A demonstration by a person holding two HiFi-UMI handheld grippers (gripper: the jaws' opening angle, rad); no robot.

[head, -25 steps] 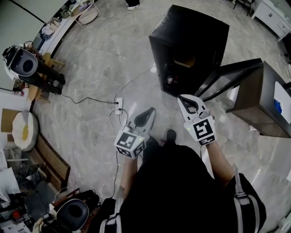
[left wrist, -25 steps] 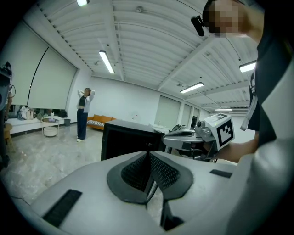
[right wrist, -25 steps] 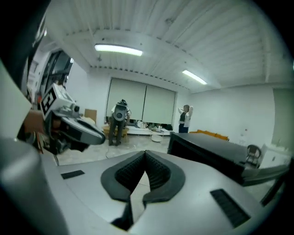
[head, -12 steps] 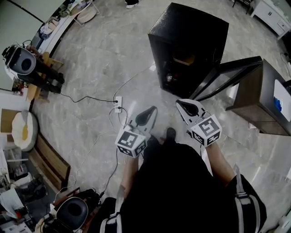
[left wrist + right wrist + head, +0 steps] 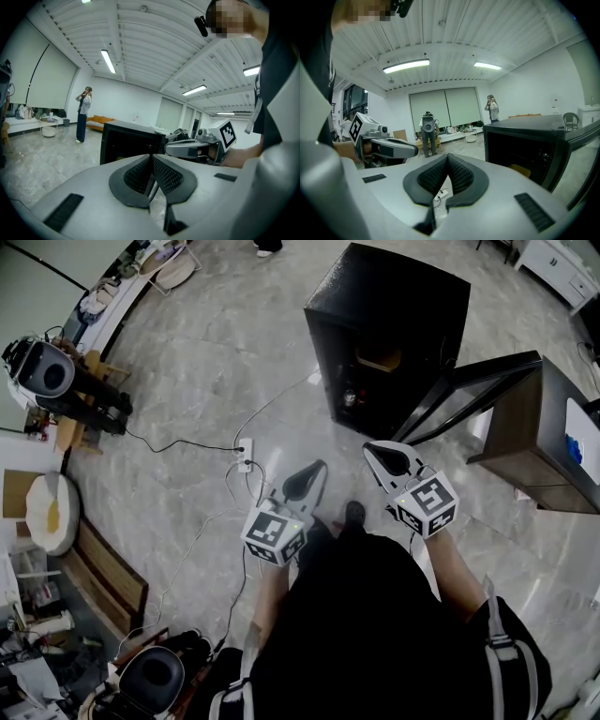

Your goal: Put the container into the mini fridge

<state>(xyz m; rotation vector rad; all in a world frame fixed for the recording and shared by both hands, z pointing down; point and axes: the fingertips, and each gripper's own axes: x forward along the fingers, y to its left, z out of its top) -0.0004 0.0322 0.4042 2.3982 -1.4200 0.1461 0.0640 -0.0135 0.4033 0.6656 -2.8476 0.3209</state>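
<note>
The black mini fridge point(image 5: 389, 315) stands on the floor ahead of me with its glass door point(image 5: 473, 395) swung open to the right. Inside it a yellowish container point(image 5: 379, 361) rests on a shelf; the right gripper view also shows this container point(image 5: 519, 170) in the dark interior. My right gripper point(image 5: 376, 449) hangs in front of the fridge opening, short of it, shut with nothing between its pads. My left gripper point(image 5: 315, 468) is beside it to the left, also shut and empty. Each gripper view shows the other gripper alongside.
A white power strip point(image 5: 246, 456) and cables lie on the floor left of the fridge. A dark cabinet point(image 5: 548, 442) stands just right of the open door. Equipment on a stand point(image 5: 47, 371) sits far left. A person point(image 5: 83, 115) stands at the back.
My right gripper has drawn back from the fridge opening toward my body. The left gripper has shifted only slightly. Both stay shut.
</note>
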